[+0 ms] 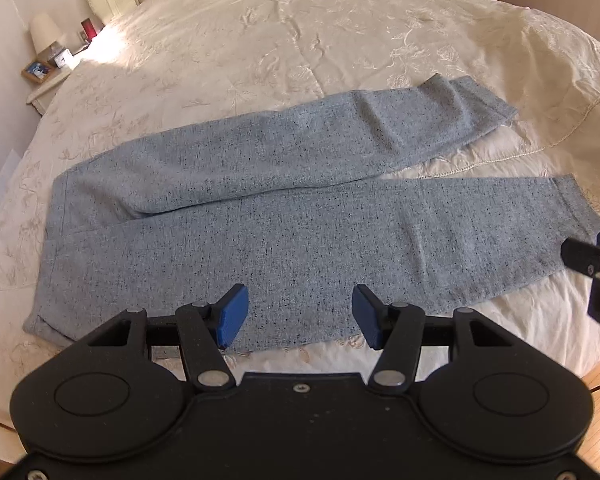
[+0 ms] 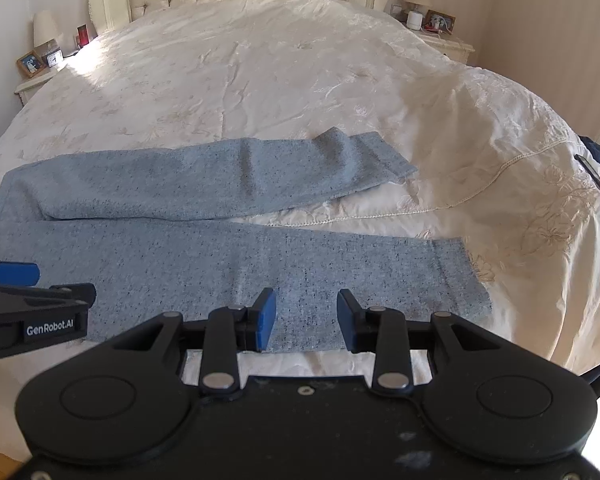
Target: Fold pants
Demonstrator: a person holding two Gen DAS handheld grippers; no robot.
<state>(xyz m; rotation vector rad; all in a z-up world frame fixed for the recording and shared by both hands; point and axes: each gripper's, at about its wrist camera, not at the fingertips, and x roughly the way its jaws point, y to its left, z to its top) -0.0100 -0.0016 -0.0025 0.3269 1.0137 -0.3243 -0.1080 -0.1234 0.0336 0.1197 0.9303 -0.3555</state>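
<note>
On the bed (image 2: pixel 284 60), the pants (image 1: pixel 284 216) are lying unfolded, waist leftward, legs splaying rightward: every fold is remaining. The left gripper (image 1: pixel 300 316) and right gripper (image 2: pixel 305 320) are hovering at their near edge, jaws wide, empty. Nothing is blocking; nightstands (image 2: pixel 36 80) are flanking the bed.

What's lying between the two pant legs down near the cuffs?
Only bare cream bedspread; both views show that wedge between the far leg and near leg.
</note>
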